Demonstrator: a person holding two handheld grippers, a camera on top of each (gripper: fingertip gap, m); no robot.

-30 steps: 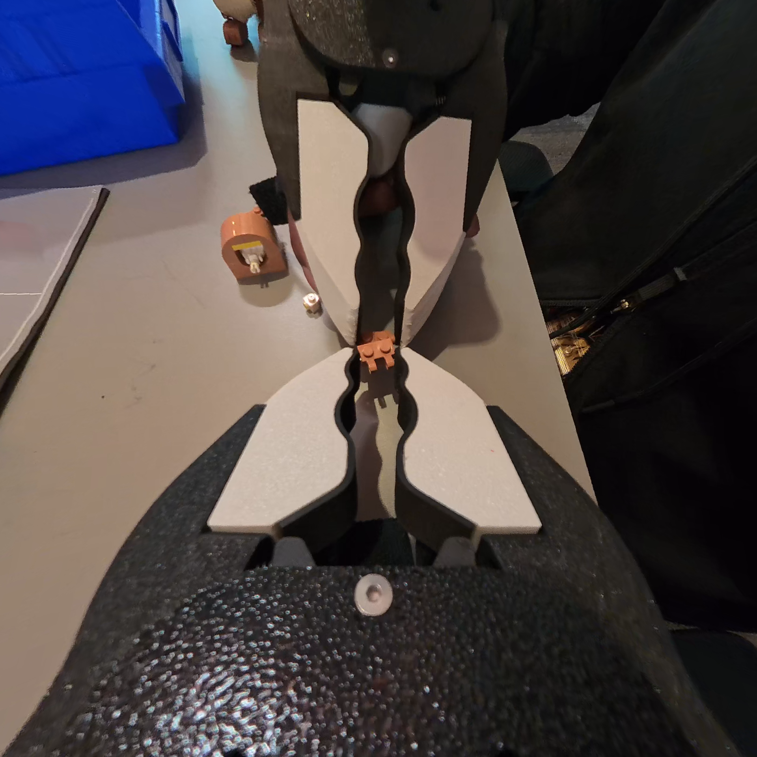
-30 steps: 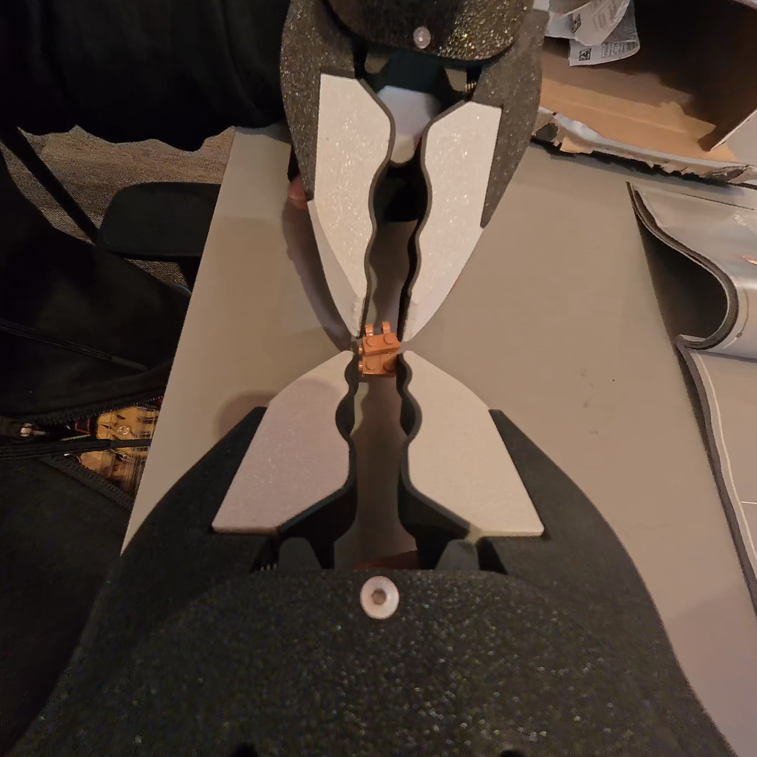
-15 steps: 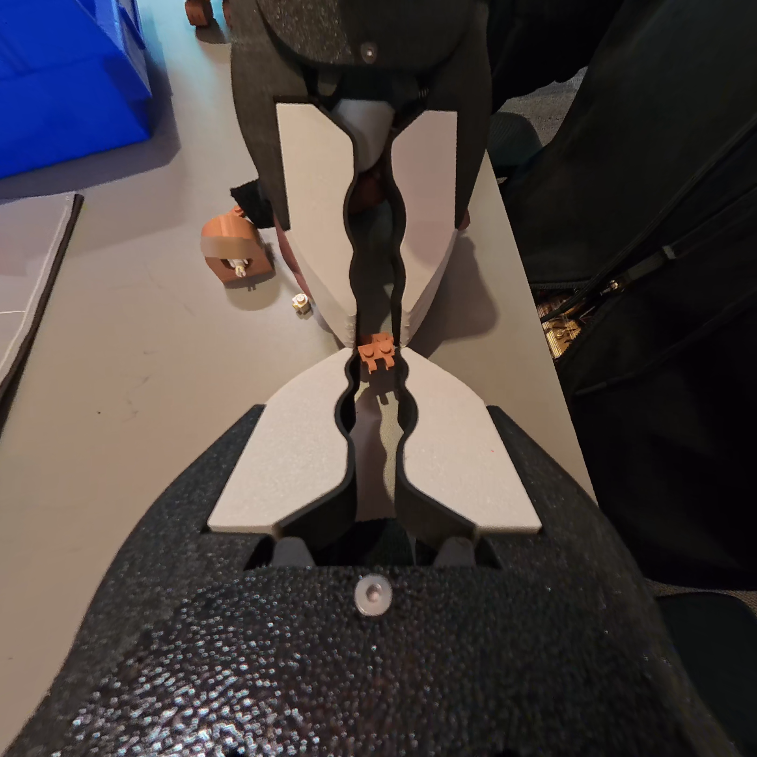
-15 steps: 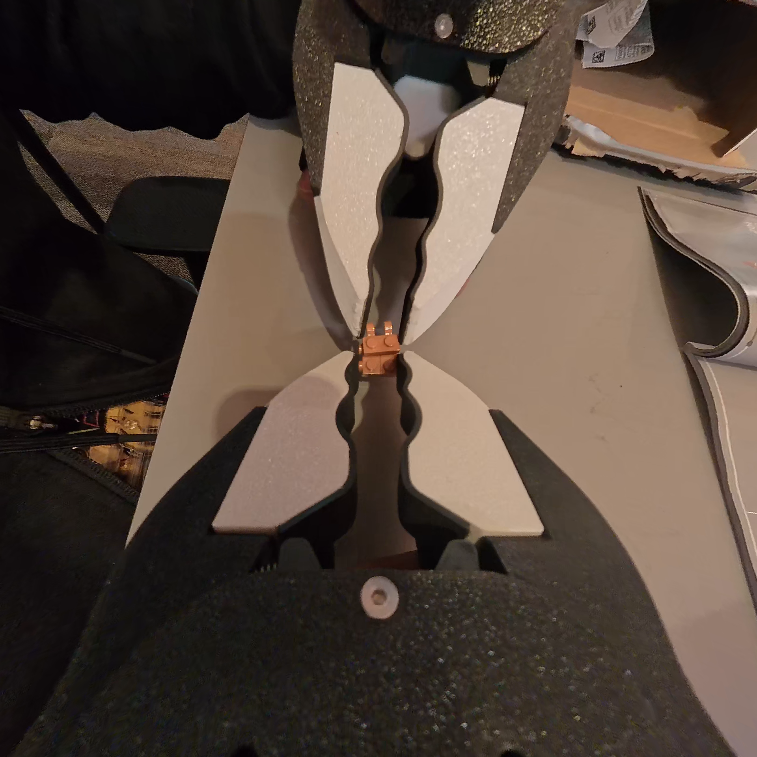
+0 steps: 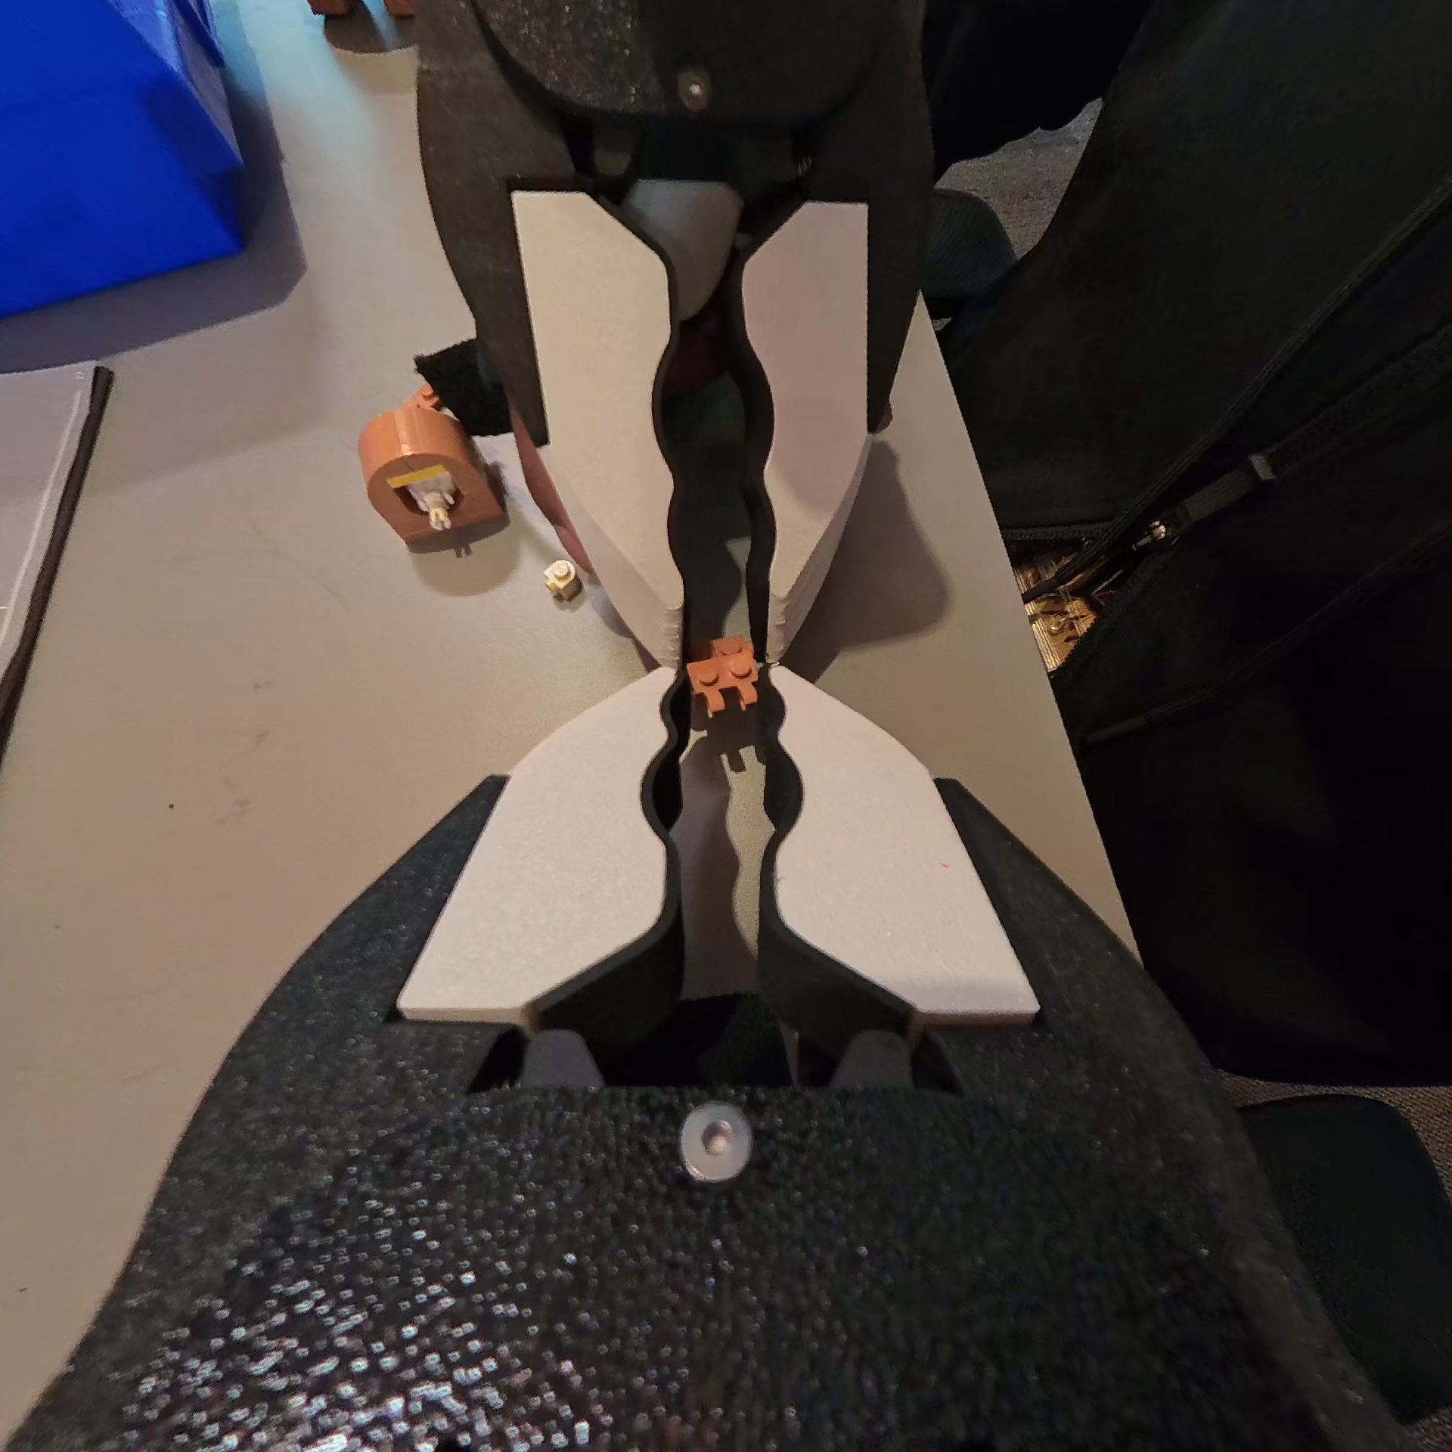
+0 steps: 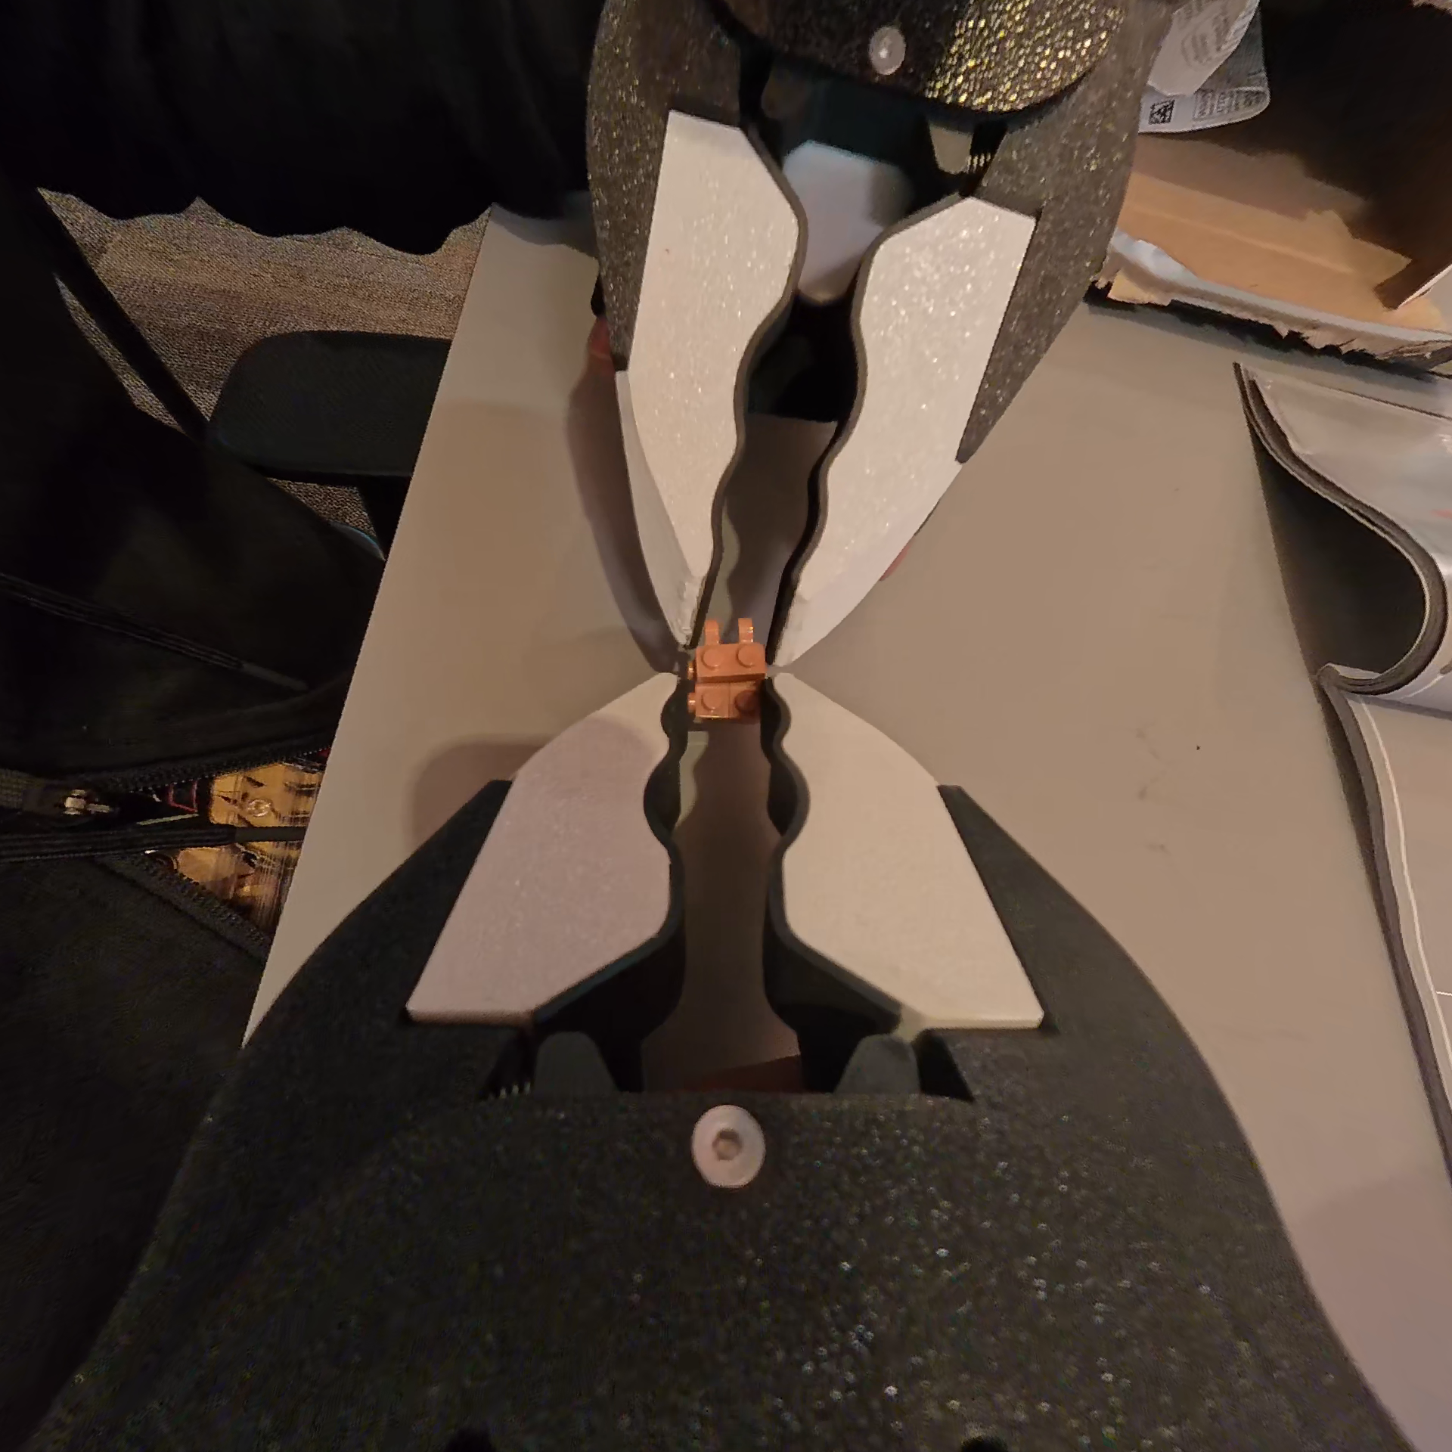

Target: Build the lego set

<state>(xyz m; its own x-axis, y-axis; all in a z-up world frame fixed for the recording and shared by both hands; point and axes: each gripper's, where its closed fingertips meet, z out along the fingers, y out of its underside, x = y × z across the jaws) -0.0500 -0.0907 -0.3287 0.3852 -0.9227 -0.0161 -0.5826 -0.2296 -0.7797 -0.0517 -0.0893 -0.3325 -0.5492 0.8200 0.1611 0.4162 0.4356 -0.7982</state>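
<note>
Meeting tip to tip, left gripper (image 5: 724,691) and right gripper (image 6: 727,702) both clamped on orange brick assembly (image 5: 723,676), seemingly two joined pieces, no legible writing

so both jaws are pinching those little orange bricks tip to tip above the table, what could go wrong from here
1. The left gripper holds its orange clip plate only at the very fingertips, and so does the right gripper with its orange brick; a small twist could pop either out.
2. The pieces are close to the grey table's edge, so a dropped one might land in the black bag.
</note>
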